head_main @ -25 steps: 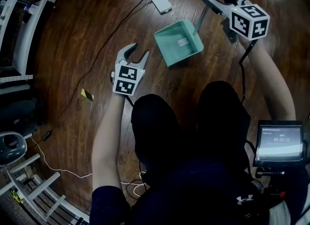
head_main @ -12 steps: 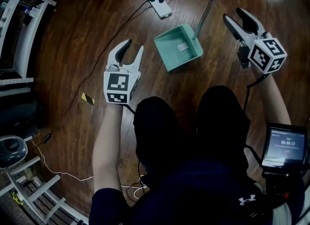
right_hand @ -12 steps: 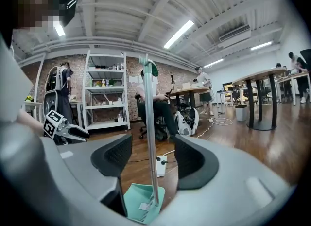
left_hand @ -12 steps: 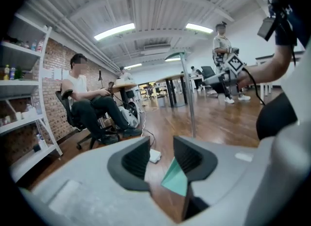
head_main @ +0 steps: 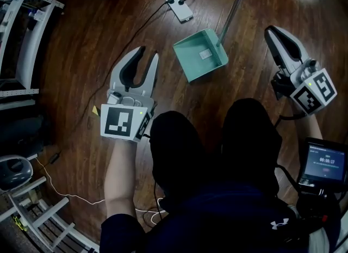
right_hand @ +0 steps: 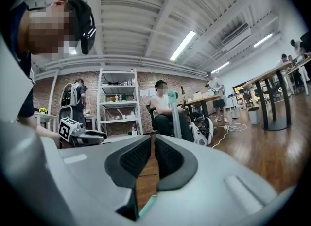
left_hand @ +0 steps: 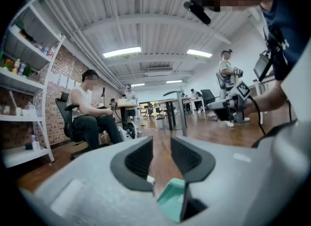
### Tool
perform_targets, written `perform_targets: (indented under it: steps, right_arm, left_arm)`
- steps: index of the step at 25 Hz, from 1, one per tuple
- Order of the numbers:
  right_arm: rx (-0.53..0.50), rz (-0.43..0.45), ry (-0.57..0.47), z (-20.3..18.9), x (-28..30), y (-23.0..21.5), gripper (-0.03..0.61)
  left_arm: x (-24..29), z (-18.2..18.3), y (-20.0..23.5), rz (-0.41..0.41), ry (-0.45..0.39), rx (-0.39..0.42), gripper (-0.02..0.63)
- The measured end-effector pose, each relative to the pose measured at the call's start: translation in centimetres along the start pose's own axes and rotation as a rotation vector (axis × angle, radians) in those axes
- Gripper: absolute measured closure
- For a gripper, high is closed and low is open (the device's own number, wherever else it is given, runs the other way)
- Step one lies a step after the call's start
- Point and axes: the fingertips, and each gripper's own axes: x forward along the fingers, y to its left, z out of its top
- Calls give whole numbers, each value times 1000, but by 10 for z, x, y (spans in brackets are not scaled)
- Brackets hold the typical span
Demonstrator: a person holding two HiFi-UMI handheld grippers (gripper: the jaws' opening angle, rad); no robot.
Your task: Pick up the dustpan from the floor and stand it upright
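The teal dustpan rests on the wood floor ahead of my knees, and its grey handle rises from the pan's back. In the right gripper view the handle stands as an upright pole. My left gripper hovers left of the pan. Its jaws have just been closing, but a gap remains and nothing is between them. The pan shows below the left gripper. My right gripper is right of the pan, clear of the handle. Its jaws have just closed to shut, and the right gripper holds nothing.
A white power strip with its cable lies beyond the pan. A yellow-black scrap lies on the floor at left. White shelving stands at far left and a small screen sits at right. A seated person and tables are across the room.
The right gripper has left the handle, moved right and closed its jaws. The left gripper has risen toward the camera and its jaws have narrowed. The dustpan has stayed put.
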Motion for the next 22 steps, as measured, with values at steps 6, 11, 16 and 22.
perform_targets:
  steps: [6, 11, 16, 22]
  right_arm:
    - [23, 20, 22, 18, 10, 17, 566]
    - [-72, 47, 147, 43, 1, 53, 566]
    - [-214, 54, 191, 94, -28, 80, 566]
    - [-119, -9, 274, 148, -58, 117, 566]
  left_arm:
    - [1, 33, -5, 13, -6, -103, 506]
    - [-20, 80, -19, -13, 81, -141, 506]
    - [-51, 144, -22, -20, 126, -231, 506]
    - [-96, 219, -38, -40, 190, -282, 511]
